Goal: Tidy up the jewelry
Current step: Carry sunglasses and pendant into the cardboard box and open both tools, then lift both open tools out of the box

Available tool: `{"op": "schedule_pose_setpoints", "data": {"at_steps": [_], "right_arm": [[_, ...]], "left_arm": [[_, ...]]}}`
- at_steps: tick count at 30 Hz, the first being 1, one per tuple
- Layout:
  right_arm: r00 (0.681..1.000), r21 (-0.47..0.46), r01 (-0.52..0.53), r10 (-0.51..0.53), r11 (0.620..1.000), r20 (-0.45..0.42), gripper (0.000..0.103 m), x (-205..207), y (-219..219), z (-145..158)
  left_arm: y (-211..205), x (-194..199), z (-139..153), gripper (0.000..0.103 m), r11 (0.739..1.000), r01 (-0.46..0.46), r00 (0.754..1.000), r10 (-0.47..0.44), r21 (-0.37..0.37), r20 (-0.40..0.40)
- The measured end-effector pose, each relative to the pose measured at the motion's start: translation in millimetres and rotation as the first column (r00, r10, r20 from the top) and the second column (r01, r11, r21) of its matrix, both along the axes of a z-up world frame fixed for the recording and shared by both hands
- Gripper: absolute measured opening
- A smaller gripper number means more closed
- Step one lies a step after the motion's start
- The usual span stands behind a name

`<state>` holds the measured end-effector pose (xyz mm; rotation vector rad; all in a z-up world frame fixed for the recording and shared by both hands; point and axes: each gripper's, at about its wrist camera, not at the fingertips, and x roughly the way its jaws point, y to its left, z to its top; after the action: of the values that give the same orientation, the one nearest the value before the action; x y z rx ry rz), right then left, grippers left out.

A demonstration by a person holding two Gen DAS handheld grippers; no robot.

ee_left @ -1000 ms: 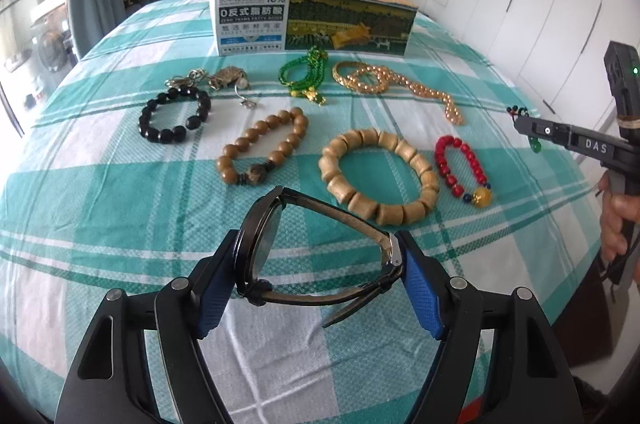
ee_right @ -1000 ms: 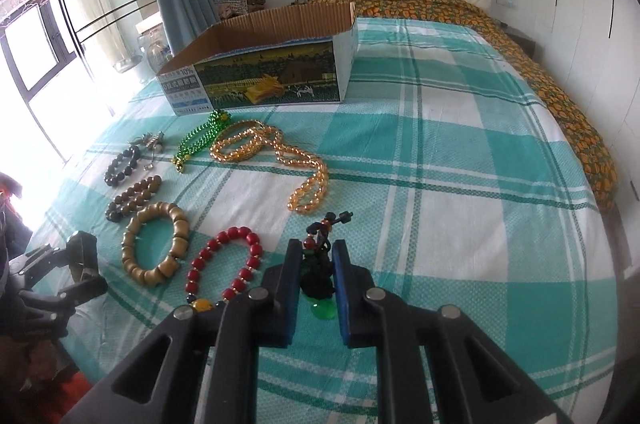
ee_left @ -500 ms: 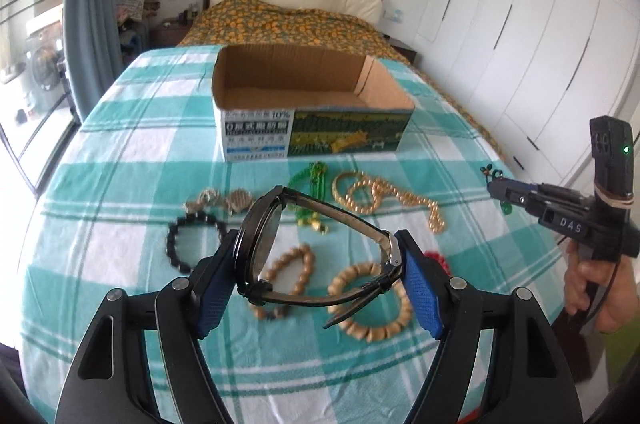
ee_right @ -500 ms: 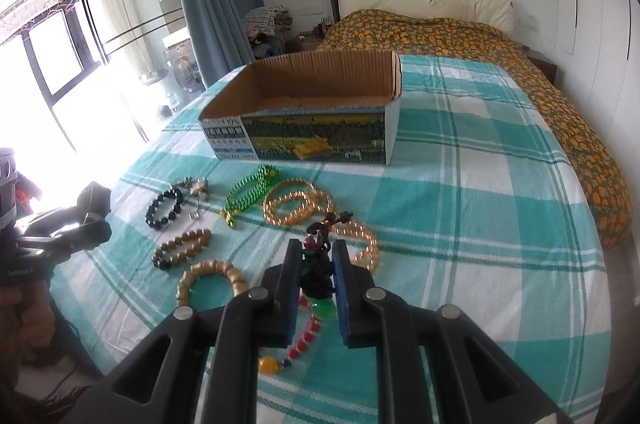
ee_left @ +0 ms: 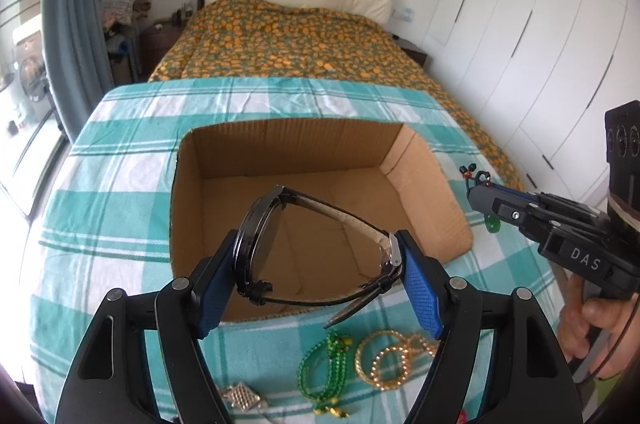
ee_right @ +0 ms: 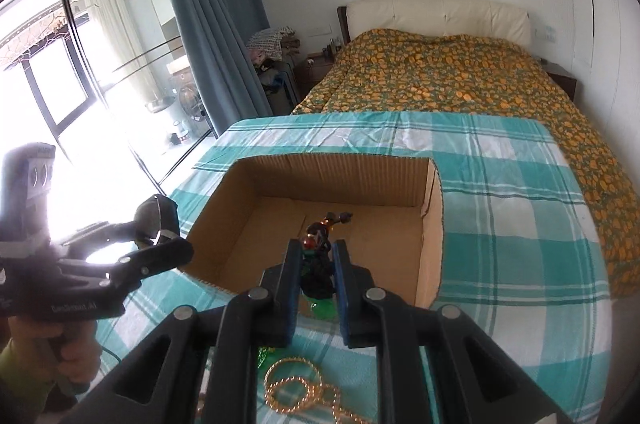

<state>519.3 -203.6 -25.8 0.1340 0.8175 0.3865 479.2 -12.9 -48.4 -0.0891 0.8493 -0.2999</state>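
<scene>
Two loads are hanging over the box (ee_left: 312, 152): your left gripper (ee_left: 316, 266) is clamping the watch (ee_left: 280, 248), your right gripper (ee_right: 316, 264) is pinching the charm (ee_right: 320, 244). Releasing early risks the charm snagging, or the watch clipping the near wall.

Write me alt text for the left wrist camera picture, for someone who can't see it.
The left gripper, blue-padded, clamps a black wristwatch above an open, empty brown cardboard box on a teal-and-white checked bedspread. At right, the right gripper pinches a dark beaded charm with a green pendant. Green bead strands and a gold bead necklace lie nearer the camera.
</scene>
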Motion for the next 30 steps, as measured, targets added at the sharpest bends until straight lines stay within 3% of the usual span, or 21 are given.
{"op": "schedule_pose_setpoints", "data": {"at_steps": [4,5,6,7,10,12,14,16,22,30], "right_arm": [[0.996,0.012,0.022,-0.021,1.0,-0.084,0.019,28,2,-32],[0.994,0.017,0.032,-0.03,0.999,-0.105,0.024,31,1,-38],[0.992,0.023,0.043,-0.04,0.999,-0.119,0.041,32,0,-43],[0.991,0.028,0.056,-0.052,0.998,-0.121,0.05,31,-2,-47],[0.991,0.033,0.069,-0.065,0.997,-0.115,0.05,24,-5,-48],[0.992,0.038,0.077,-0.072,0.996,-0.104,0.05,13,-5,-43],[0.993,0.028,0.084,-0.082,0.996,-0.08,0.054,-4,-4,-36],[0.994,0.004,0.099,-0.099,0.995,-0.047,0.068,-25,-4,-29],[0.99,-0.106,0.136,-0.133,0.985,0.041,0.07,-106,-17,-28],[0.959,-0.331,0.282,-0.266,0.901,0.093,0.075,-220,-63,-89]], "left_arm": [[0,25,-33,0.077,0.999,-0.023,0.999,0.025,0.04,-0.049],[1,27,-38,0.078,0.999,-0.026,0.998,0.028,0.045,-0.054],[2,27,-41,0.078,0.998,-0.03,0.998,0.033,0.049,-0.055],[4,25,-42,0.081,0.999,-0.029,0.998,0.031,0.046,-0.053],[7,17,-39,0.096,0.998,-0.036,0.999,0.038,0.053,-0.033],[8,4,-33,0.097,0.997,-0.041,0.999,0.042,0.067,-0.011],[11,-11,-25,0.099,0.997,-0.043,0.999,0.043,0.069,0.01],[15,-31,-18,0.1,0.996,-0.048,0.998,0.046,0.071,0.035],[31,-112,-18,0.101,0.989,-0.079,0.995,0.072,0.124,0.066],[62,-223,-58,0.101,0.963,-0.166,0.986,0.162,0.213,0.036]]}}
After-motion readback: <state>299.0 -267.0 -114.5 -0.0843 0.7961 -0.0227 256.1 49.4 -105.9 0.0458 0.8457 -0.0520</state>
